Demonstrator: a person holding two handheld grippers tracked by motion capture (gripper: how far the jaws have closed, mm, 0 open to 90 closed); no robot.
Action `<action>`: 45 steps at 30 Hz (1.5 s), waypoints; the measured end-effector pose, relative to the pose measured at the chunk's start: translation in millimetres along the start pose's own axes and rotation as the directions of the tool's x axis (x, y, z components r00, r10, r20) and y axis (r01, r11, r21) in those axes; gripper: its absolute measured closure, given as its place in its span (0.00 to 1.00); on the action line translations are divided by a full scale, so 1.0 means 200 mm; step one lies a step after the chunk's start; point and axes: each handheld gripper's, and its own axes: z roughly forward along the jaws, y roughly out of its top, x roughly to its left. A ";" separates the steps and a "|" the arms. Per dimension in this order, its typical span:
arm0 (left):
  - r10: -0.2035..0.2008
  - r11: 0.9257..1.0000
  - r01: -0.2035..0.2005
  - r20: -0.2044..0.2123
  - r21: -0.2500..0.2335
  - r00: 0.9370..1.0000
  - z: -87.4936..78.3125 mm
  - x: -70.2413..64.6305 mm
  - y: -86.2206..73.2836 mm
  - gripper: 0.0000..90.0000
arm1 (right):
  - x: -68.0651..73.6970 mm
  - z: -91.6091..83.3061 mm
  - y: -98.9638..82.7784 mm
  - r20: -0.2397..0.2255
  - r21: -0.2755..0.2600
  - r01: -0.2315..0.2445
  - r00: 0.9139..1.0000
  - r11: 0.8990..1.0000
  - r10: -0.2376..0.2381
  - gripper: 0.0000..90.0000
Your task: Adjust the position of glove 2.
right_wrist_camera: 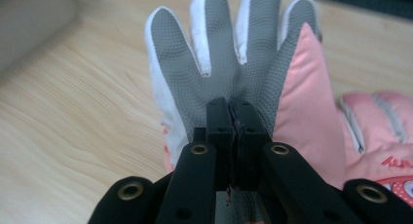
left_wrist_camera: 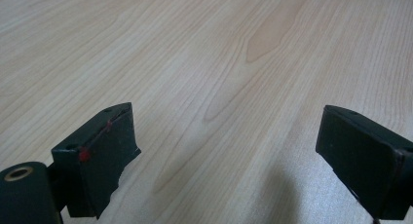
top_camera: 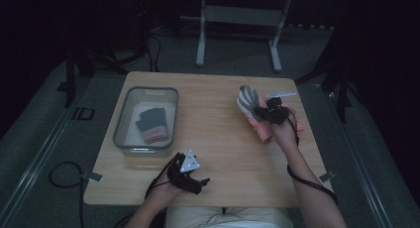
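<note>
1. Nearest to the high camera, my left hand-held gripper (top_camera: 190, 174) rests at the near edge of the tabletop (top_camera: 213, 139), a grey three-cornered plate on top of it. In the left gripper view its jaws stand wide apart with bare pale wood grain between them: released, grasping nothing.
2. My right hand-held gripper (top_camera: 265, 111) is on the far right side of the tabletop. In the right gripper view its two black jaws are pressed tight together on the palm fabric of a grey-and-pink glove (right_wrist_camera: 243, 73), so it is clenched on that glove. The glove's grey dotted fingers spread upward beyond the jaws, and its pink side runs down to the right.
3. In the same view a second pink glove piece (right_wrist_camera: 380, 136) lies just to the right on the wood; I cannot tell whether it touches the held glove.
4. On the left side of the tabletop sits one grey bin (top_camera: 123, 119) with a pale floor. Inside it lies one dark glove with a pink cuff (top_camera: 152, 125), flat, toward the bin's right side.
5. Count: one bin, one glove inside it, one glove in my right grip, two hand-held grippers.
6. The tabletop is light wood with rounded corners. Around it the floor is grey, the room dark, cables trail on the left, and a white metal frame (top_camera: 237, 20) stands beyond the far edge.
</note>
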 end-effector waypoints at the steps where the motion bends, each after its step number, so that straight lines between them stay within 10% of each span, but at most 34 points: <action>1: -0.001 1.000 0.001 -0.001 -0.006 1.000 0.00 0.00 0.00 0.08 | 0.03 -0.04 0.01 -0.013 -0.016 -0.012 1.000 1.000 0.012 0.98; 8: 0.004 1.000 -0.004 -0.013 -0.010 1.000 -0.01 -0.01 0.00 0.08 | 0.26 -0.29 0.08 -0.007 -0.129 -0.046 0.999 0.991 0.045 0.98; 14: 0.005 1.000 -0.005 -0.020 -0.013 1.000 -0.02 -0.01 0.00 0.08 | 0.40 -0.32 0.01 0.024 -0.149 -0.125 0.991 0.981 0.130 0.98; 20: 0.011 1.000 -0.012 -0.025 -0.018 1.000 -0.02 -0.01 0.01 0.08 | 0.47 -0.24 -0.14 0.064 -0.128 -0.249 0.964 0.960 0.259 0.98; 23: 0.003 1.000 -0.003 -0.017 -0.024 1.000 -0.02 -0.01 0.00 0.08 | 0.48 -0.17 -0.23 0.062 -0.128 -0.374 0.921 0.919 0.384 0.98; 41: 0.026 0.999 -0.026 -0.010 -0.021 1.000 -0.02 -0.01 0.00 0.08 | 0.49 0.28 -0.26 0.177 0.010 -0.446 0.882 0.895 0.437 0.96; 45: 0.029 0.999 -0.030 -0.012 -0.022 0.999 -0.02 -0.01 0.00 0.08 | 0.50 0.30 -0.26 0.186 0.017 -0.428 0.889 0.904 0.418 0.95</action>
